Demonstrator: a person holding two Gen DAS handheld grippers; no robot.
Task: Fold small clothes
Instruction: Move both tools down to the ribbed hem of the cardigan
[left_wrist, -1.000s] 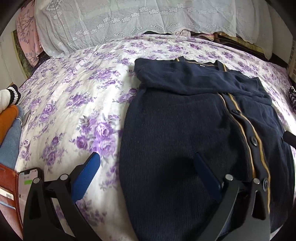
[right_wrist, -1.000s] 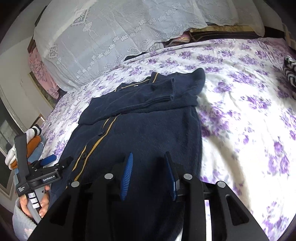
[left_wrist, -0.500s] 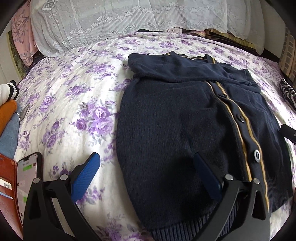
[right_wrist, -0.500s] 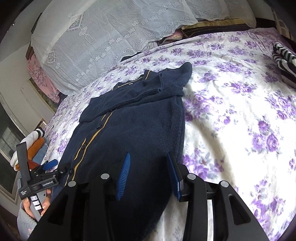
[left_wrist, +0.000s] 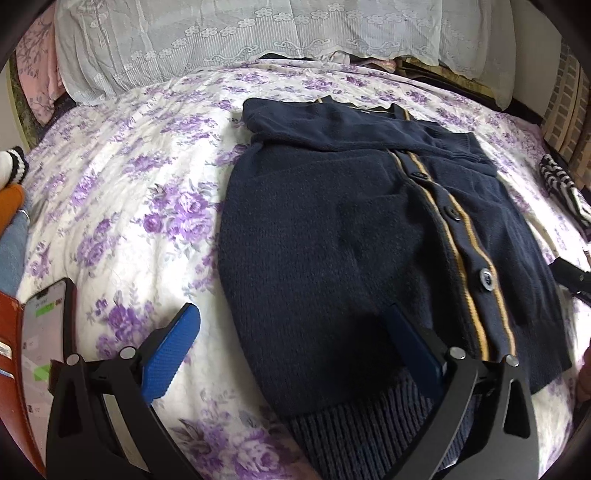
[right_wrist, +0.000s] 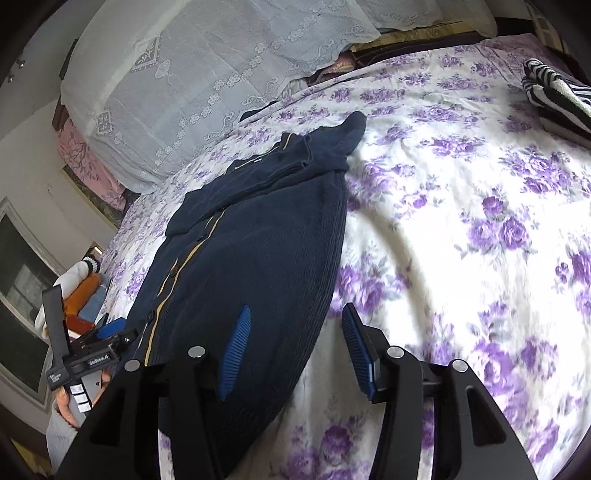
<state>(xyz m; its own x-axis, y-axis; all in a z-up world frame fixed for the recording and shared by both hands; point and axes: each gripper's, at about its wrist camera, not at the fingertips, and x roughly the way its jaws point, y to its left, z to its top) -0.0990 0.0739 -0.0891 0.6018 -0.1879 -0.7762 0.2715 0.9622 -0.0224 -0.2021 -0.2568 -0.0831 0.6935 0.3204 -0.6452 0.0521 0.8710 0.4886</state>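
Observation:
A navy knit cardigan (left_wrist: 332, 229) with tan stripes and dark buttons lies flat, front up, on the purple-flowered bedsheet (left_wrist: 129, 184). Its sleeves are folded across the chest at the far end. My left gripper (left_wrist: 291, 347) is open wide over the near left corner of the ribbed hem, one pad above the sheet and one above the knit. In the right wrist view my right gripper (right_wrist: 295, 352) straddles the cardigan's (right_wrist: 258, 251) right side edge; its jaws are opening and the pads press on nothing. A hand holds the left gripper (right_wrist: 92, 350) at the lower left there.
Lace-covered pillows (left_wrist: 258, 37) line the head of the bed. A black-and-white striped garment (right_wrist: 554, 92) lies at the far right. At the left edge lie a phone in a red case (left_wrist: 40, 343) and a pile of orange, blue and white clothes (right_wrist: 85, 288).
Both grippers have drawn back toward the near end of the cardigan, so its ribbed hem now shows in the left wrist view. The right jaws have widened.

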